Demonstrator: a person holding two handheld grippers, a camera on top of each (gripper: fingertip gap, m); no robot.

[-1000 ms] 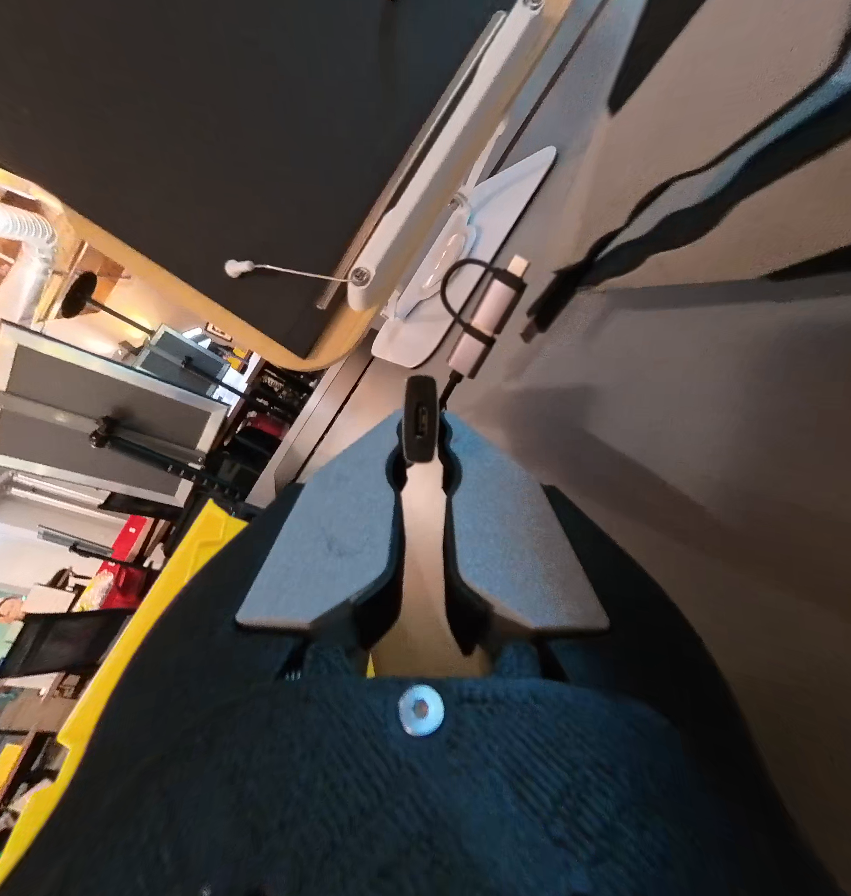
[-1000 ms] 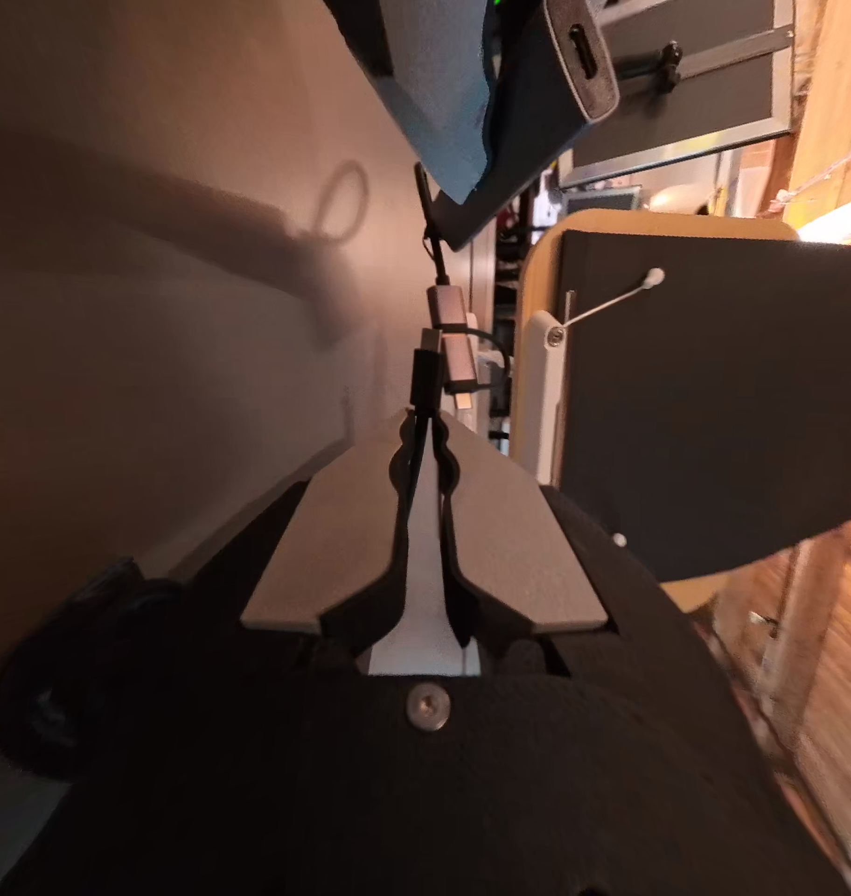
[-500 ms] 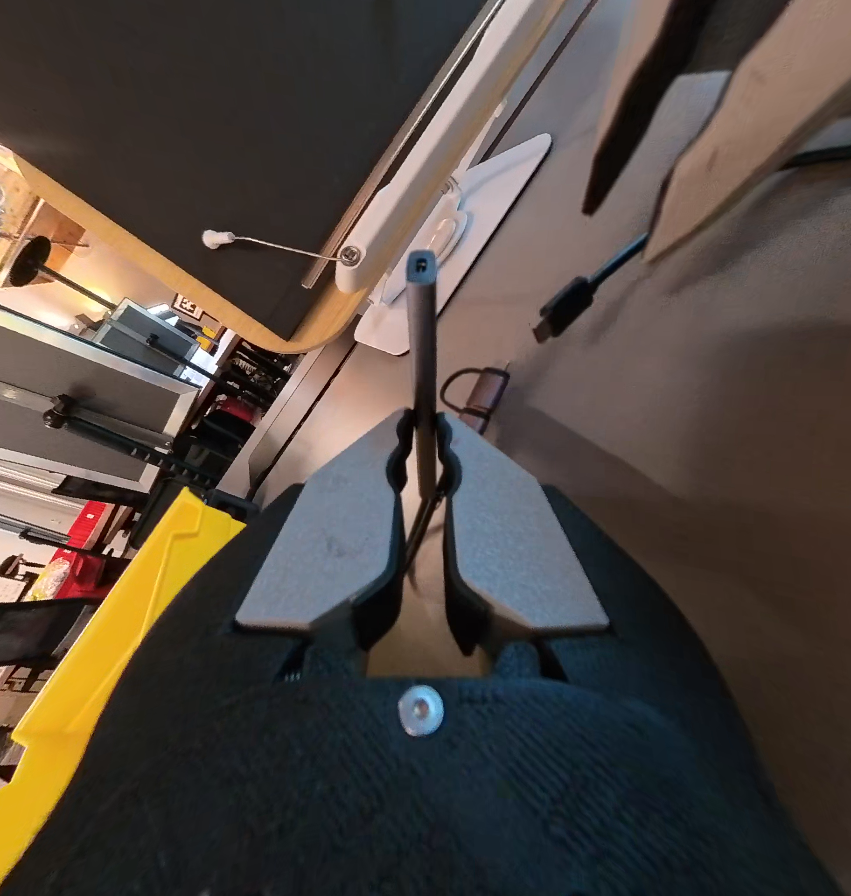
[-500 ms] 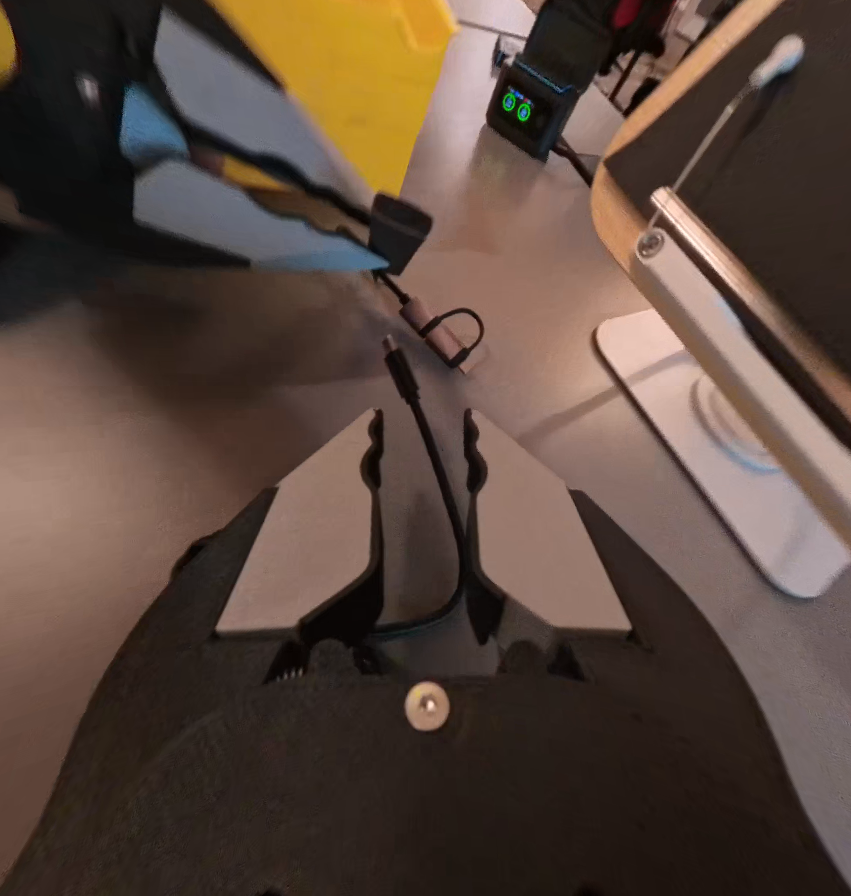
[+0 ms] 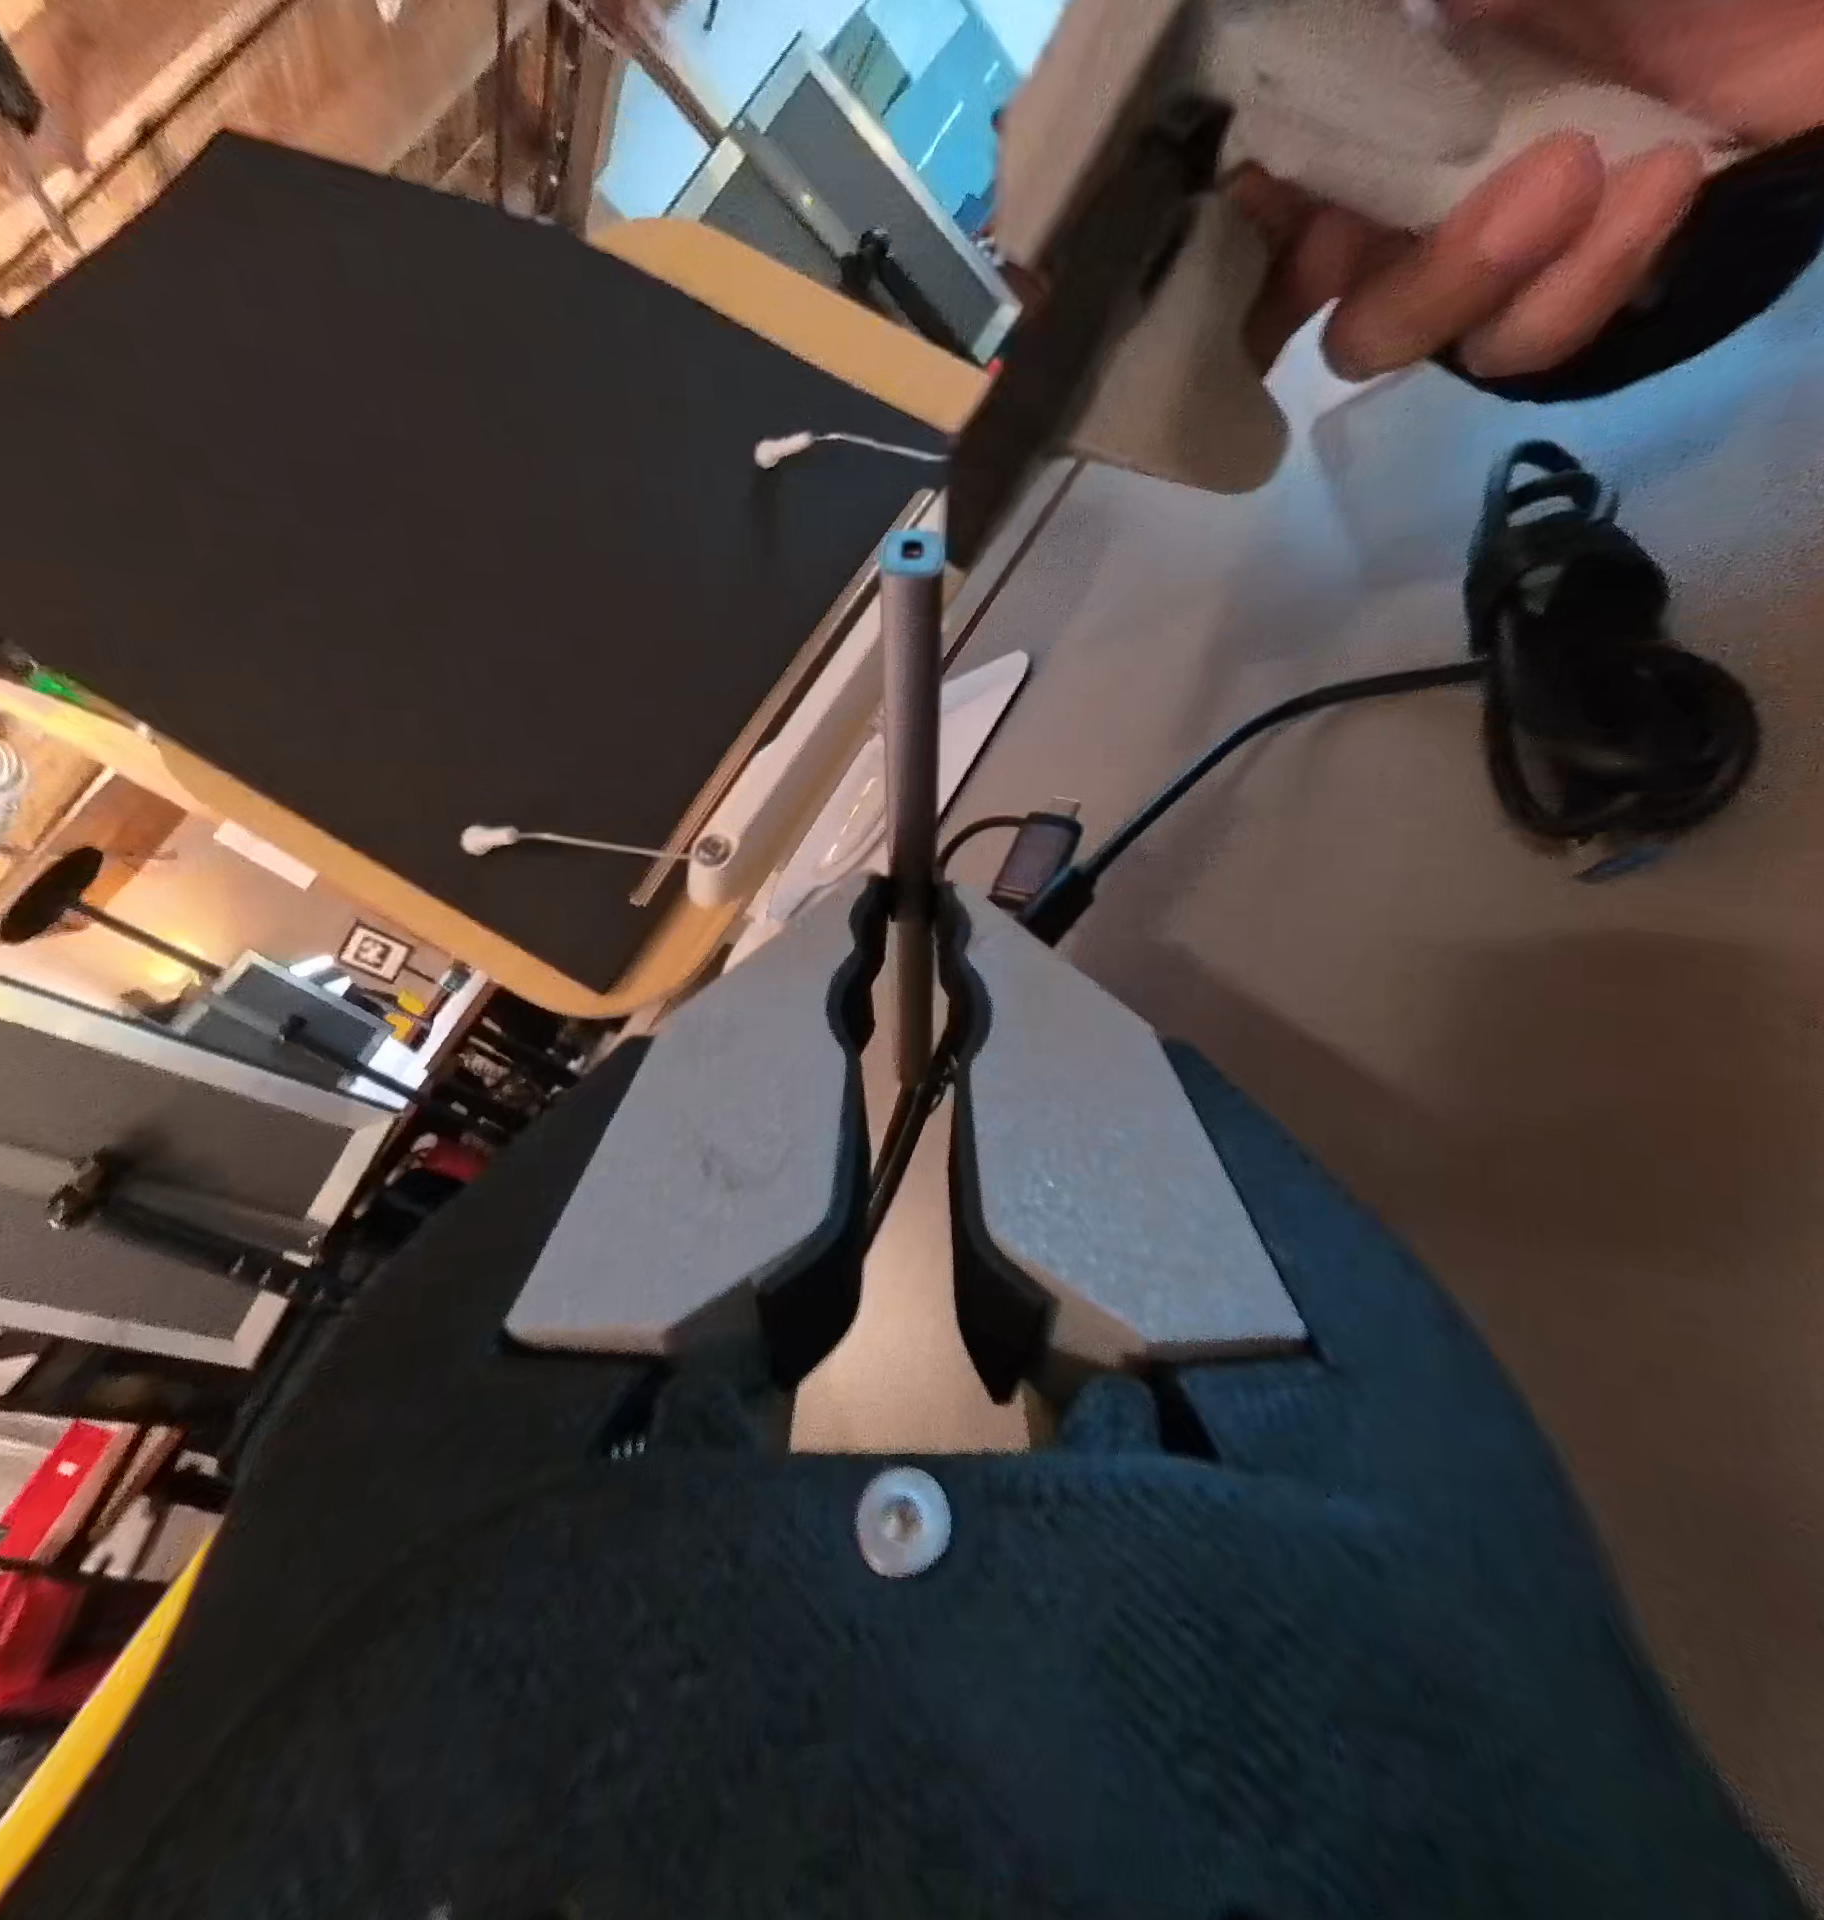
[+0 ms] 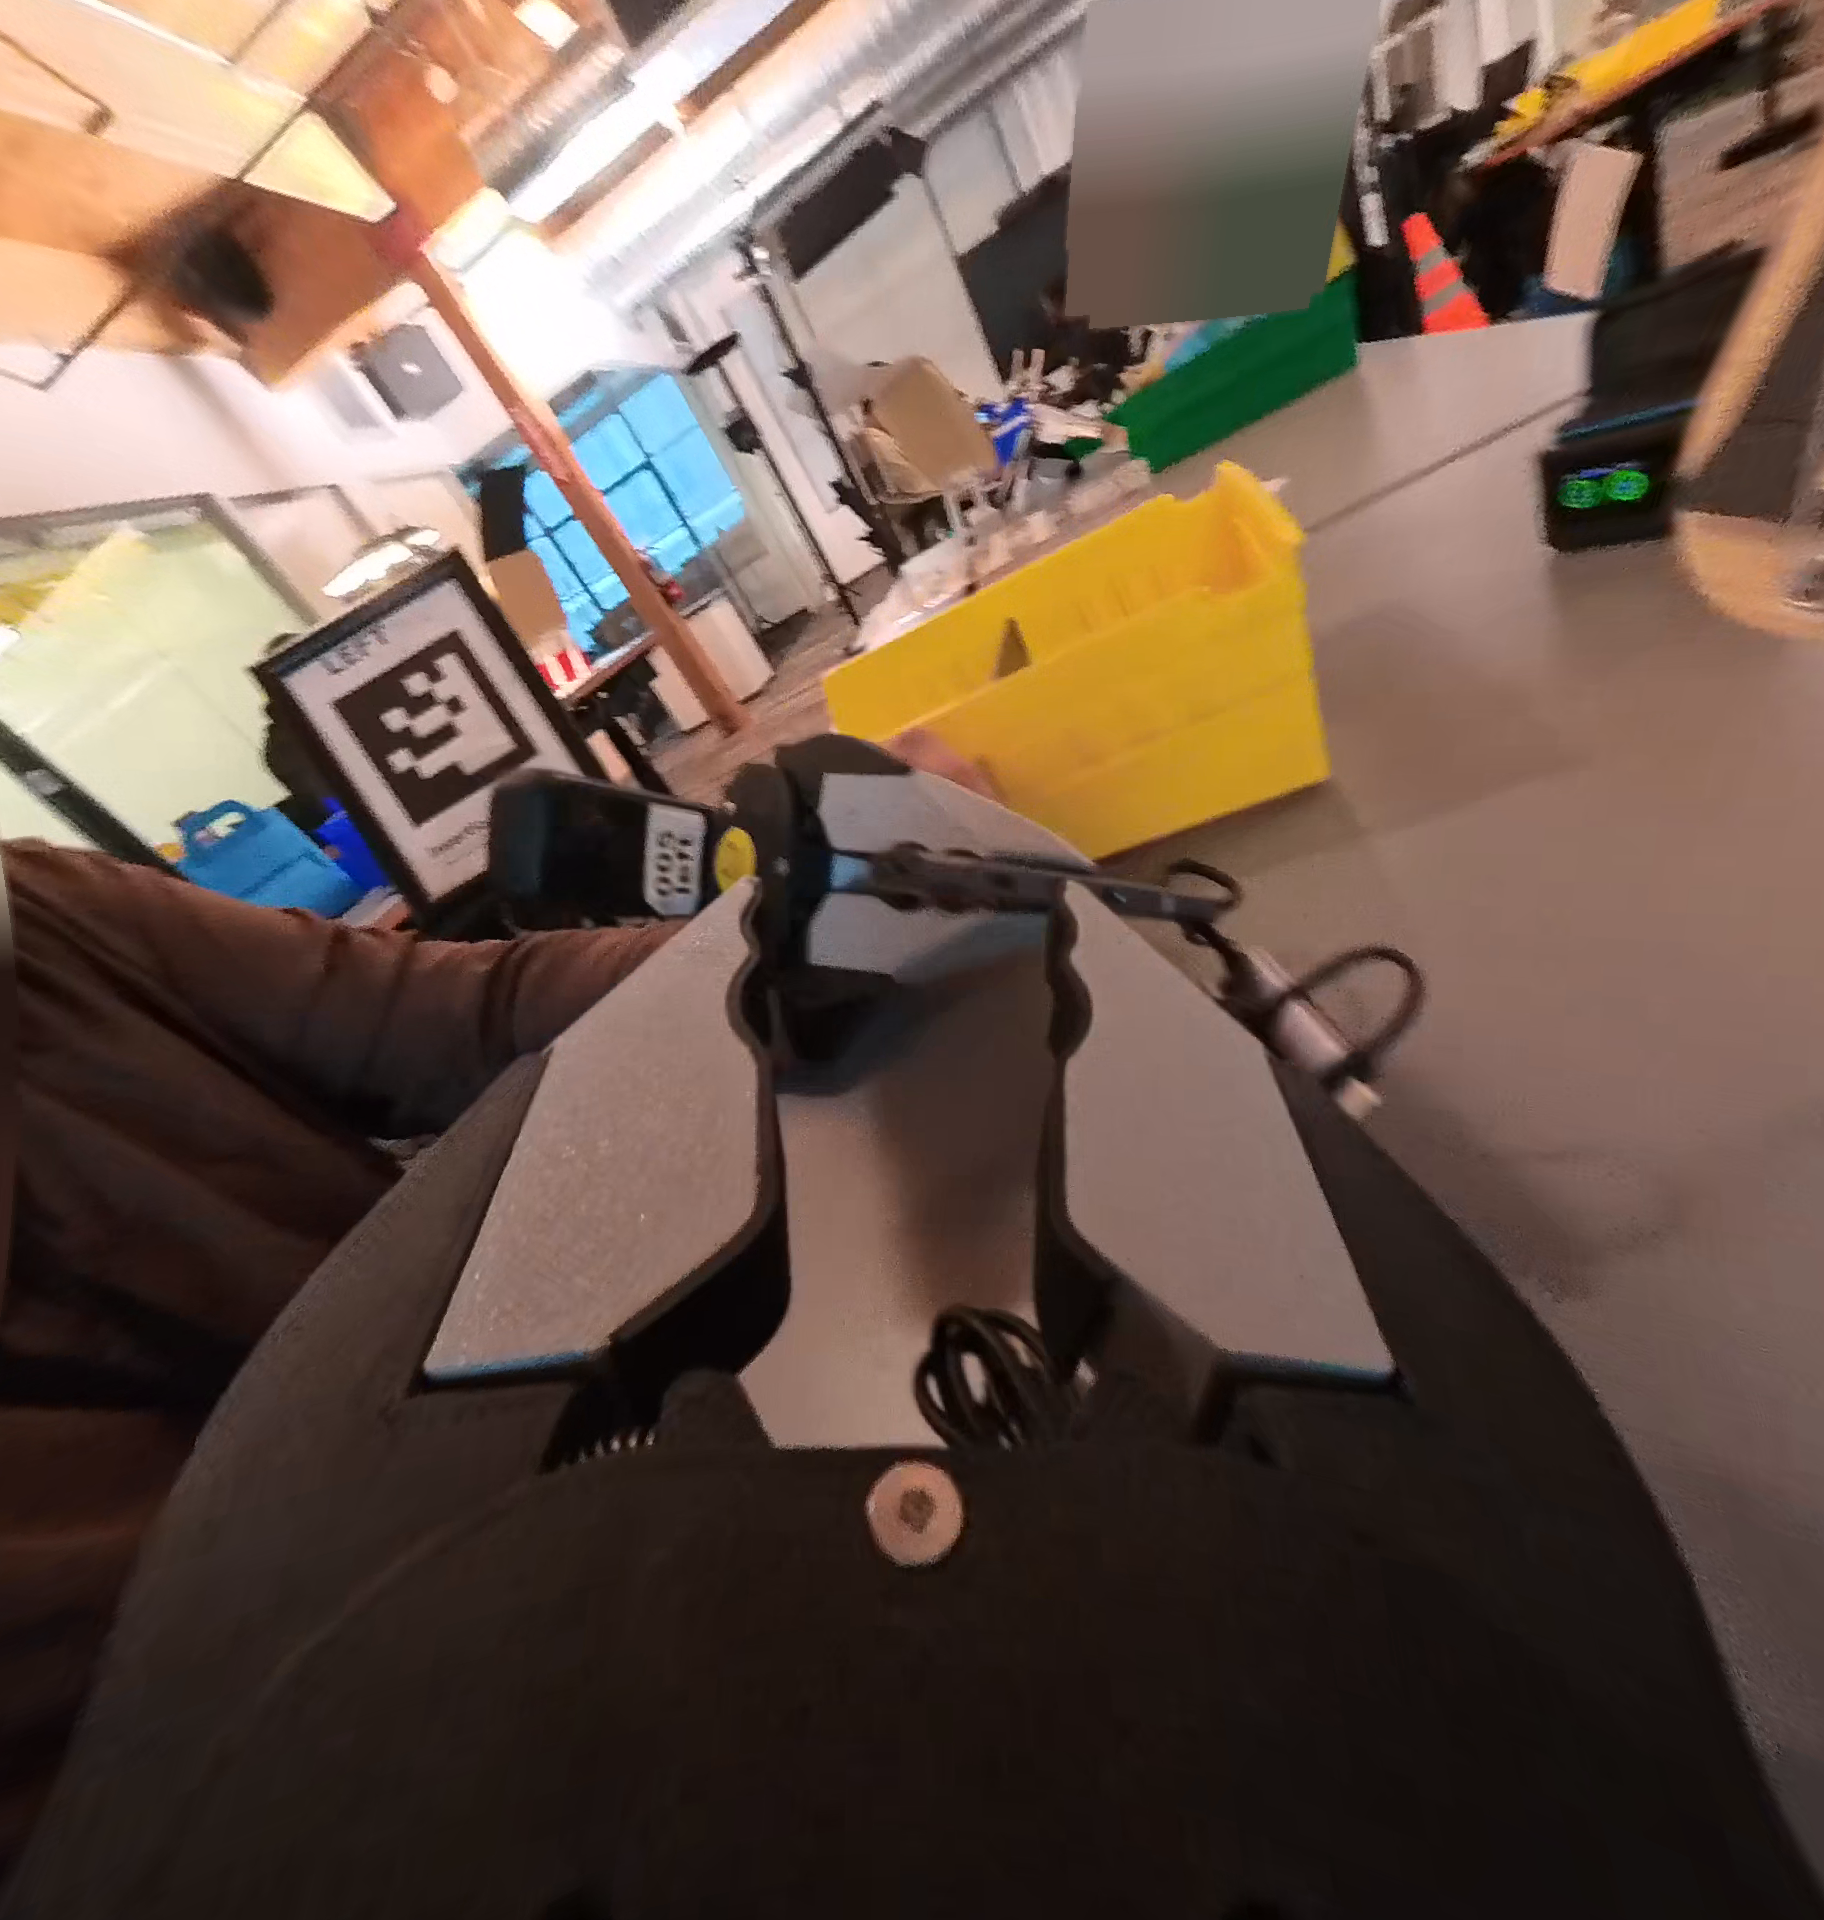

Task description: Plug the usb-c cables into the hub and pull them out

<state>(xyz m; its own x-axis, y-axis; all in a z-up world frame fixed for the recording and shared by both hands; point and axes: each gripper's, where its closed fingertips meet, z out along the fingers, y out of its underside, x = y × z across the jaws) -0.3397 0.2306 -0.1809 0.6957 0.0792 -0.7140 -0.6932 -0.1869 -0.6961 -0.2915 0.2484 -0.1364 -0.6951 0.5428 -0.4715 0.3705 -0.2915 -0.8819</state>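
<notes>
The grey table (image 6: 1573, 790) carries everything here, and places below are given relative to it. Toward its far side in the right wrist view stands a yellow bin (image 6: 1126, 686), with a small black device showing green lights (image 6: 1604, 494) farther along the same surface. A black monitor (image 5: 368, 499) on a white stand stands over the table's edge in the left wrist view. The left gripper (image 5: 908, 904) is raised above the table with its jaws clenched on the slim grey hub (image 5: 908, 748), which sticks out edge-on past the fingertips, its thin lead trailing back between the fingers. The right gripper (image 6: 903, 935) is also held above the table, jaws released with a wide gap and nothing between them. Lying on the table is a coiled black usb-c cable (image 5: 1604, 675), its plug end (image 5: 1064, 894) resting just beside the hub's grey adapter plug (image 5: 1038, 847) with its small loop.
</notes>
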